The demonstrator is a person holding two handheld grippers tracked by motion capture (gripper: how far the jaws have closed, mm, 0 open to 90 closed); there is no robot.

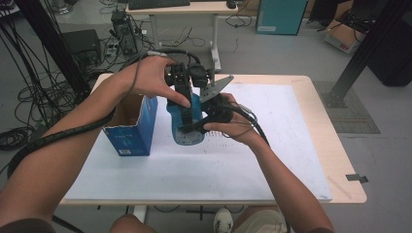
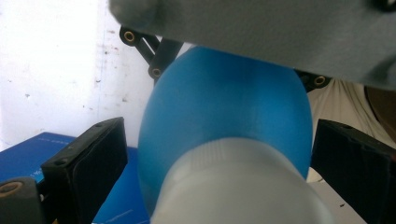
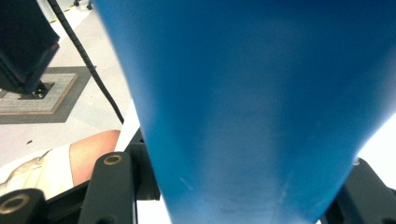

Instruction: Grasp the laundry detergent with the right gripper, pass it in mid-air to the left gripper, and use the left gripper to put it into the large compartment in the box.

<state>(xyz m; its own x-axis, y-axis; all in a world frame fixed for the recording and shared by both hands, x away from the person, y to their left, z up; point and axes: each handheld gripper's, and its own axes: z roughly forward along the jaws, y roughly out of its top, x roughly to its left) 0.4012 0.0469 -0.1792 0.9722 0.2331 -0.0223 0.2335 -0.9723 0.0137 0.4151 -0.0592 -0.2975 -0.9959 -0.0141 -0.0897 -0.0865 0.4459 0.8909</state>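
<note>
A blue plastic bottle (image 1: 187, 119) with a grey-white ribbed cap (image 2: 243, 186) is held up over the middle of the bench (image 1: 311, 141), between the two grippers. What is inside it cannot be told, since its wall is opaque.

In the left gripper view the cap end lies nearest the camera, and the black padded fingers (image 2: 88, 161) stand spread on either side of the bottle's shoulder with a gap to each; the left gripper (image 1: 182, 80) comes at it from above.

The right gripper (image 1: 214, 114) meets the bottle from the right. In the right gripper view the body tapers down between the fingers (image 3: 112, 186), which flank it closely and appear to pinch it.

Just left of the bottle stands an open blue cardboard box (image 1: 131, 126) on the bench's white sheet (image 1: 272, 160), its brown inside showing nothing in it.
</note>
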